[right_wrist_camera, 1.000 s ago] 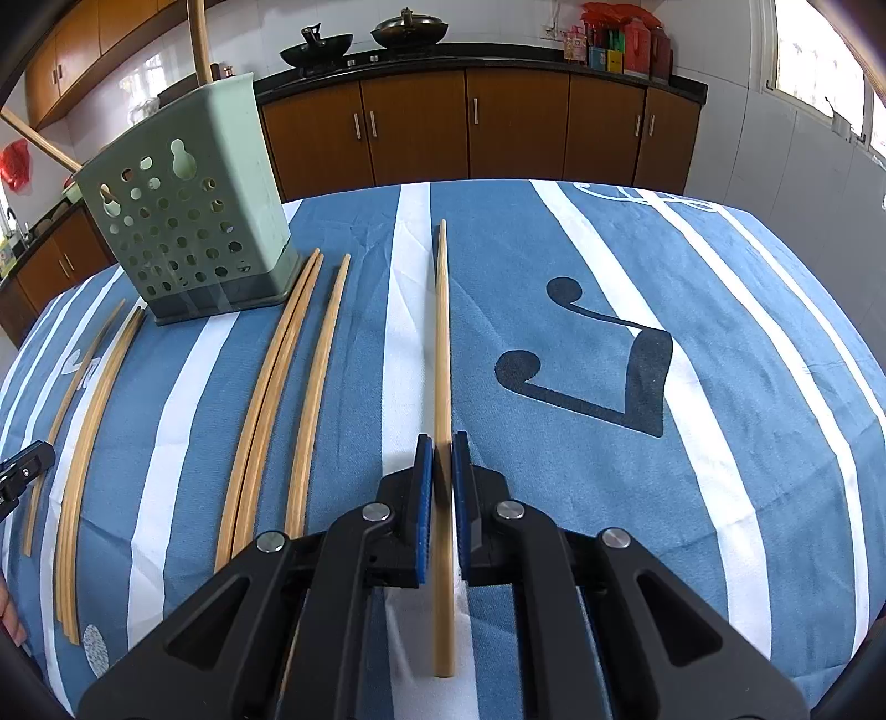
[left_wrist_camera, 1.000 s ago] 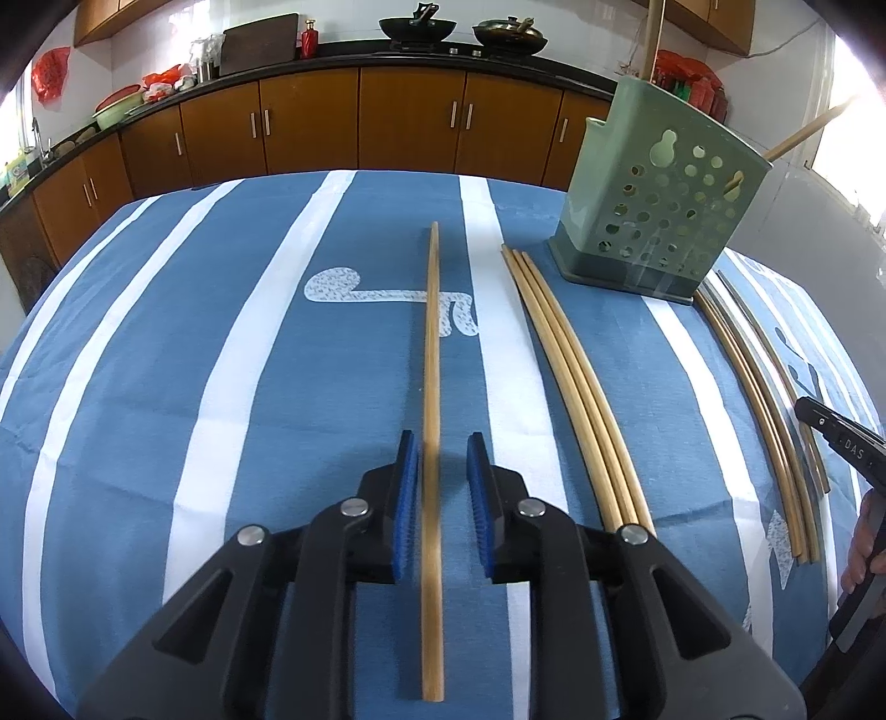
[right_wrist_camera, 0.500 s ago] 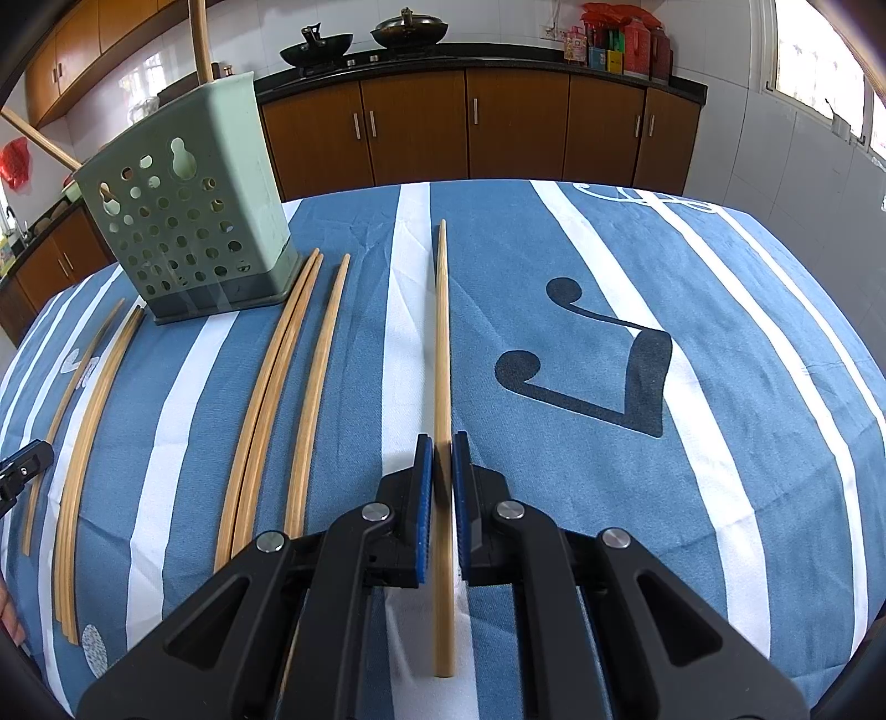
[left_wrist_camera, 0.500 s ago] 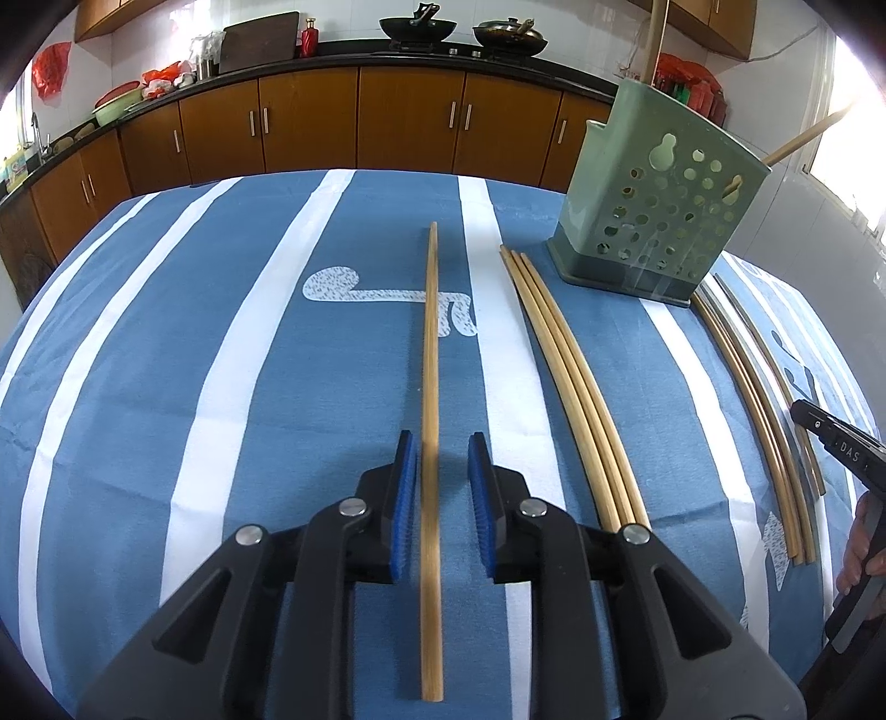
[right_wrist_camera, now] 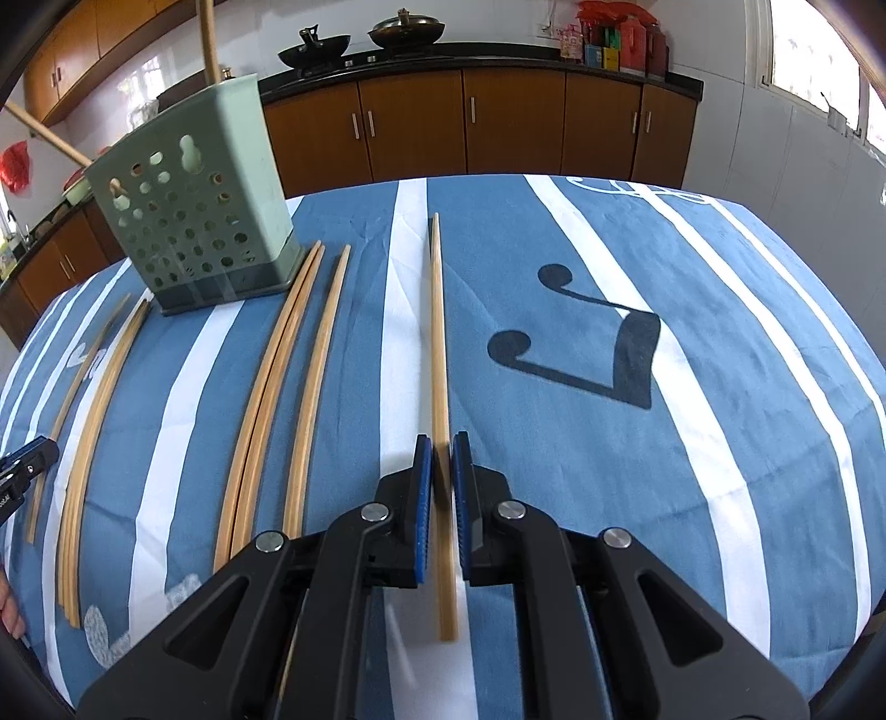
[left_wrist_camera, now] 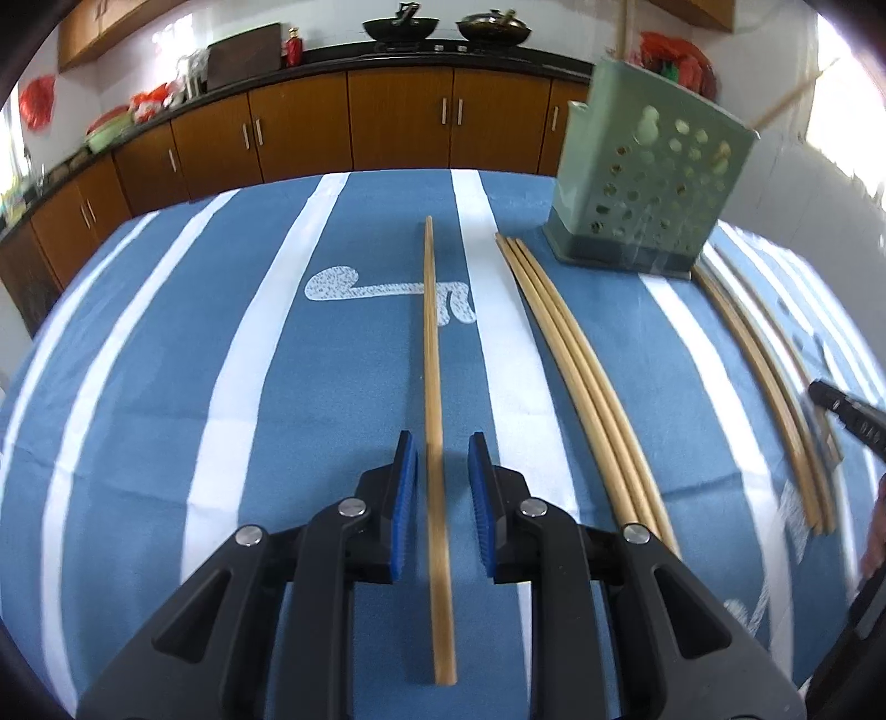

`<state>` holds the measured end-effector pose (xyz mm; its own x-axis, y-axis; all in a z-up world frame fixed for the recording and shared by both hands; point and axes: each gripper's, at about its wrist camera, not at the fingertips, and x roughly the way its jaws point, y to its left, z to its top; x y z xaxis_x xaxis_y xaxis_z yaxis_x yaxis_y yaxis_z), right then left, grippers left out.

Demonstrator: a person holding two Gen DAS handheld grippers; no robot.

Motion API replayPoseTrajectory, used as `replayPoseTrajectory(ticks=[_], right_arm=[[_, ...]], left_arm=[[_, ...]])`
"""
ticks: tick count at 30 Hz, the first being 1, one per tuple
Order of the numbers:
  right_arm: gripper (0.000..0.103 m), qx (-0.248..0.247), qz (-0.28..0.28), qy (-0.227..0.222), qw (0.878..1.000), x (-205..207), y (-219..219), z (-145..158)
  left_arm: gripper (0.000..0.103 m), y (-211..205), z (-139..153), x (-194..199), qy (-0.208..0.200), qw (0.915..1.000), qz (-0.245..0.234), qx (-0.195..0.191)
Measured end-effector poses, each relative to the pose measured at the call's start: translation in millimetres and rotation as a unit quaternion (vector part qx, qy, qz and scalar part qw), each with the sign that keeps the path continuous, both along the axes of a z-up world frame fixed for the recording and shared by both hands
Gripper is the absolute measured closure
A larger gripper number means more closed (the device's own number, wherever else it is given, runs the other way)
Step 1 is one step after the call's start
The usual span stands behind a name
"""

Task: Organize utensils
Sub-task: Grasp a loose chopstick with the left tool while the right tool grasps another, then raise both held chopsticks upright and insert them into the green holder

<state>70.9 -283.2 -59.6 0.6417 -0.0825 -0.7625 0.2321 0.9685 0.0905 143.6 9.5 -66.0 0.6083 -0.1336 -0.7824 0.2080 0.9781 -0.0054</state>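
The right gripper [right_wrist_camera: 441, 443] is clamped on a long, pale wooden chopstick [right_wrist_camera: 438, 343] above the blue-and-white striped tablecloth [right_wrist_camera: 692, 354]. The left gripper [left_wrist_camera: 441, 443] is held with its jaws apart around another wooden chopstick [left_wrist_camera: 432, 343], untouched. The perforated green plastic utensil holder [right_wrist_camera: 199, 221] is seen standing beyond, flanked by loose chopsticks.

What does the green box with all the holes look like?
The green box is a pale green plastic holder with round holes in its walls and a darker base. It stands upright on the striped blue cloth, its top open. Wooden sticks poke out of it, leaning. Loose chopsticks lie beside its base.
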Motion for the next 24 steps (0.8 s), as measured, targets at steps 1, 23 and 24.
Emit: replayPoseTrajectory(ticks=[1,23,24], right_arm=[[0.094,-0.001,0.001,0.001,1.0,-3,1,0],[0.096,0.014,-0.005,-0.115,0.993,-29,-10,68],[0.096,0.016,-0.006,-0.127,0.992,-30,-12,75]], left_arm=[[0.082,0,0,-2,0.0,1.0,-0.001,0.002],[0.095,27,82,-31,-0.083,0.9954,0.011,-0.047],[0.095,27,89,-30,-0.091,0.9944,0.013,-0.052]])
